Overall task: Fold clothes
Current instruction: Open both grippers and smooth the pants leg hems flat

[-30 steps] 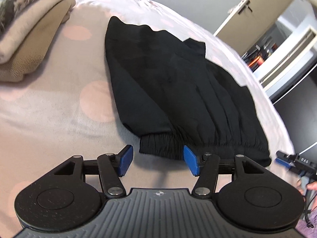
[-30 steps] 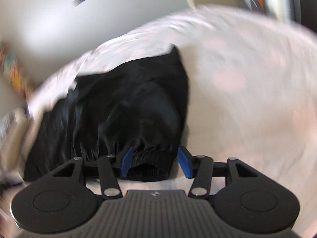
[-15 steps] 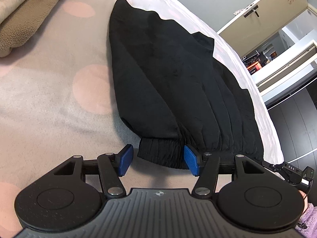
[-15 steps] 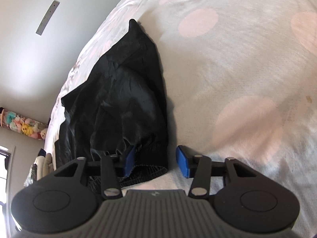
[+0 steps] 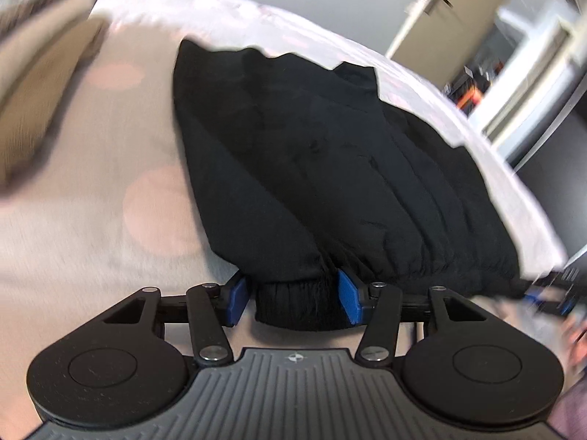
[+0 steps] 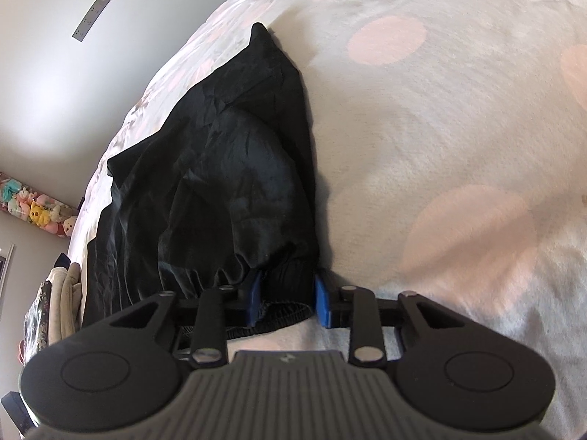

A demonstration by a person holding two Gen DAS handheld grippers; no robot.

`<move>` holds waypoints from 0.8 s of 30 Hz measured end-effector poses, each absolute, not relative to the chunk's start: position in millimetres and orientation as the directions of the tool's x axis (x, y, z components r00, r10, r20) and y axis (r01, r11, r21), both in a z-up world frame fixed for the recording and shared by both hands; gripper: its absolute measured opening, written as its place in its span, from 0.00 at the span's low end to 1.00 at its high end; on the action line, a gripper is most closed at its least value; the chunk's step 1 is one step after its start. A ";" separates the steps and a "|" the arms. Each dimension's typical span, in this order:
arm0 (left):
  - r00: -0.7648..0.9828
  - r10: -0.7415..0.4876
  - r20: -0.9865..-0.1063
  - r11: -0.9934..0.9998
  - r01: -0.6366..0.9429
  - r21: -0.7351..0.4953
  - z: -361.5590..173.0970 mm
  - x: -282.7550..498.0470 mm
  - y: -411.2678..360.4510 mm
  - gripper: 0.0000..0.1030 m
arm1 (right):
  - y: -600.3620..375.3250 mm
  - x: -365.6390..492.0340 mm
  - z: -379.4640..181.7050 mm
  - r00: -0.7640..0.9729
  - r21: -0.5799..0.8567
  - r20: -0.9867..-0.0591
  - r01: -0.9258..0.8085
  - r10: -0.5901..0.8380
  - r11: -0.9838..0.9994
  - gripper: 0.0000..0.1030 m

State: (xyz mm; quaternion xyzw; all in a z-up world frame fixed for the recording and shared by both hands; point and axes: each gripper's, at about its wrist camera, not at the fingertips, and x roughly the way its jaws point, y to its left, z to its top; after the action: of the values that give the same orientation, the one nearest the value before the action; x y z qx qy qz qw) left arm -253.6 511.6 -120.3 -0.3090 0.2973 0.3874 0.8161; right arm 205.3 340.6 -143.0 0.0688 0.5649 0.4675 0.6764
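Observation:
A black jacket (image 5: 330, 168) lies spread on the bed, its ribbed hem toward me. In the left wrist view my left gripper (image 5: 293, 297) straddles the hem's left corner. Its jaws are closing, with a thin gap still showing at the left pad. In the right wrist view the same jacket (image 6: 227, 190) runs away to the upper left. My right gripper (image 6: 288, 297) is closing on the hem's right corner, and the ribbed band fills the space between its blue pads. That gripper also shows blurred at the far right of the left wrist view (image 5: 550, 297).
The bed's pale blanket (image 6: 440, 128) with pink dots stretches wide to the right of the jacket. A stack of folded beige clothes (image 5: 36, 91) sits at the far left. A door (image 5: 422, 11) and a shelf stand beyond the bed. Plush toys (image 6: 33, 212) line the wall.
Both grippers have moved forward over the hem, so the ribbed band now sits between their pads. The right jaws have narrowed clearly, the left only slightly. Both views have rolled.

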 end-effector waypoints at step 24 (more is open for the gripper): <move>0.512 0.370 -0.775 0.538 -0.799 -0.271 -117.9 -244.7 495.0 0.43 | 340.8 206.3 -142.5 -0.080 0.627 -0.699 -0.548 0.711 0.554 0.33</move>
State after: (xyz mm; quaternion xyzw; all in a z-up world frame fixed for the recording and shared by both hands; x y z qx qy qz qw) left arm -244.7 495.0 -117.9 -0.3175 0.3372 0.3610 0.8094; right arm 206.3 340.8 -142.5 0.0716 0.5679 0.4666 0.6743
